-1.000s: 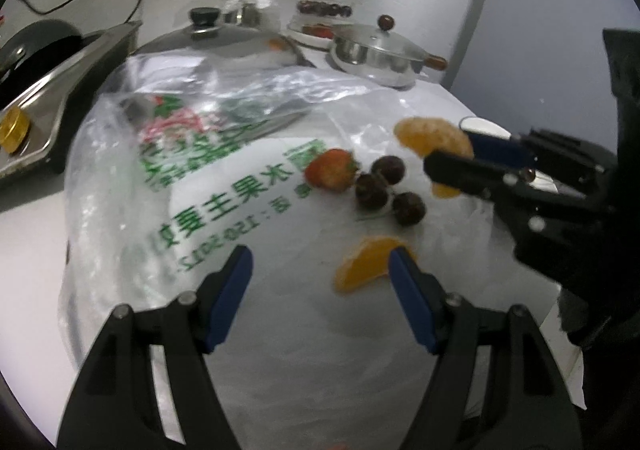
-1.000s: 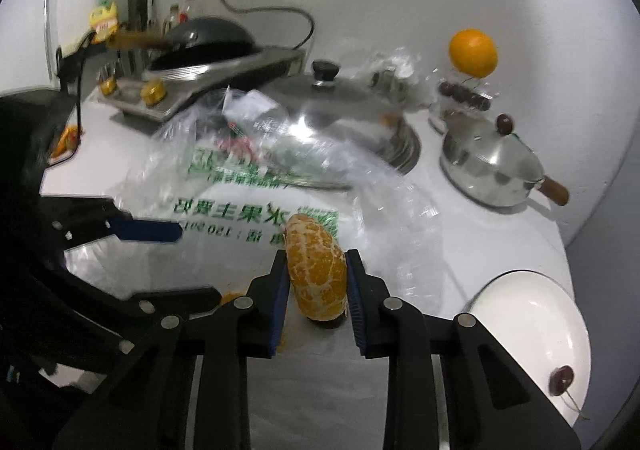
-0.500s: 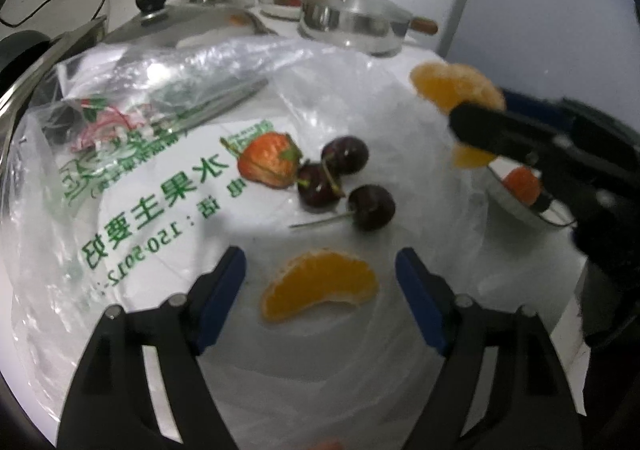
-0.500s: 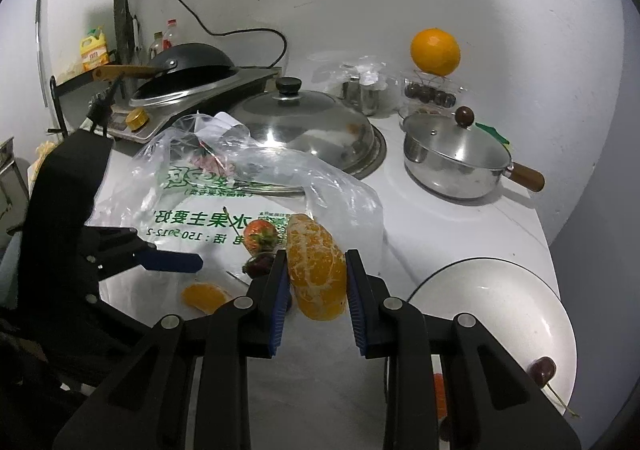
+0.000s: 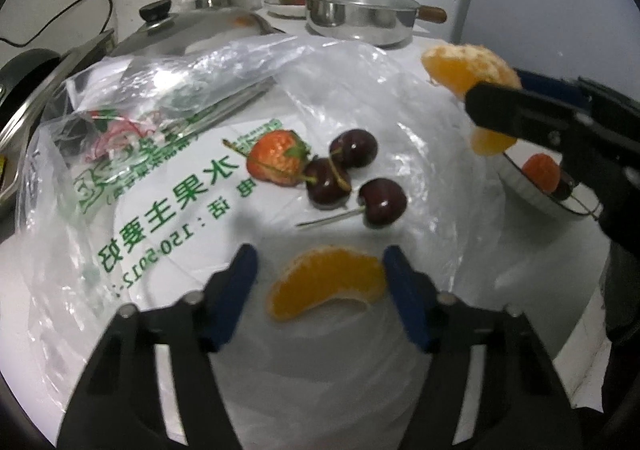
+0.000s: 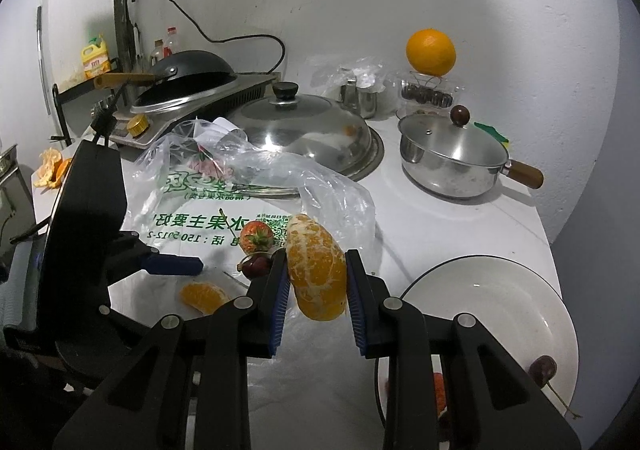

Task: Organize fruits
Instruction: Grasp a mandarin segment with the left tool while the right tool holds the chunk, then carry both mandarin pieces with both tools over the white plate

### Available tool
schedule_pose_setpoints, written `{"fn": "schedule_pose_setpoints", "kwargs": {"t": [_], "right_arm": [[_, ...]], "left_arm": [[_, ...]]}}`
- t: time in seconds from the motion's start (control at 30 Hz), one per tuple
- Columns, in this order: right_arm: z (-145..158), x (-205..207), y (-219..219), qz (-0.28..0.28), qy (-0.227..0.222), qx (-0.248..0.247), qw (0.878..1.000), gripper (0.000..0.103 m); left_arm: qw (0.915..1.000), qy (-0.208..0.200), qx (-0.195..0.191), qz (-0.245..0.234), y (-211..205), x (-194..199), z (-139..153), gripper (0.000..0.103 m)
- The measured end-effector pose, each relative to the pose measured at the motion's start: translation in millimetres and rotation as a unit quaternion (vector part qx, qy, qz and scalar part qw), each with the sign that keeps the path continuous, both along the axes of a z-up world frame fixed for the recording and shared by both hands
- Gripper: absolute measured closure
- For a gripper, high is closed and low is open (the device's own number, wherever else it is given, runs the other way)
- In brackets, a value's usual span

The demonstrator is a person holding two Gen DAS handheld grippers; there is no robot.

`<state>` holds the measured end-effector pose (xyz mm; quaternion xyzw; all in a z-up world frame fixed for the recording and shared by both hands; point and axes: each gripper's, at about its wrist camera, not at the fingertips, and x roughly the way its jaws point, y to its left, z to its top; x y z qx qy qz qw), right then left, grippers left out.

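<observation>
White countertop [image 6: 432, 218] bears plastic bag [image 6: 256, 186], white plate [image 6: 520, 290], lidded saucepan [image 6: 452, 154] — domed lid [image 6: 300, 130] behind.

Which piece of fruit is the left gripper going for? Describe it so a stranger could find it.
On the printed plastic bag lies a fruit cluster. Nearest the camera, between the closing left gripper fingers, is a single orange segment: a peeled crescent, unlike the strawberry and dark cherries beyond it.

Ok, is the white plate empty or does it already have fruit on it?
Not empty. The plate holds a cherry near its rim, and something red-orange shows behind the right tongs.
</observation>
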<state>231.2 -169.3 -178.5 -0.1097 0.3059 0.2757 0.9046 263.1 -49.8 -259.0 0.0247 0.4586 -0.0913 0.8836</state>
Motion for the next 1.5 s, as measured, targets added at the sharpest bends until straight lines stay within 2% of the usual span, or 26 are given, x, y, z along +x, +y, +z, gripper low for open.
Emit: {"fn": "schedule_pose_setpoints", "kwargs": {"t": [0.1, 0.57, 1.13, 1.5], "right_arm": [[0.2, -0.4, 1.1, 0.001, -0.001, -0.001, 1.000, 0.074], [14.2, -7.1, 4.4, 0.000, -0.019, -0.008, 1.000, 0.074], [41.5, -12.0, -2.3, -0.017, -0.052, -0.015, 0.998, 0.074], [47.4, -15.4, -26.4, -0.038, -0.058, -0.015, 0.997, 0.074]], "left_arm": [[1.0000, -0.001, -0.001, -0.008, -1.0, -6.0, 1.8, 0.050], [0.9992, -0.016, -0.033, -0.013, 9.2, -21.6, 19.6, 0.050], [0.9964, -0.062, -0.057, -0.012, 20.8, -31.6, 65.7, 0.050], [0.9952, -0.079, -0.052, -0.024, 2.9, -31.8, 87.5, 0.050]]}}
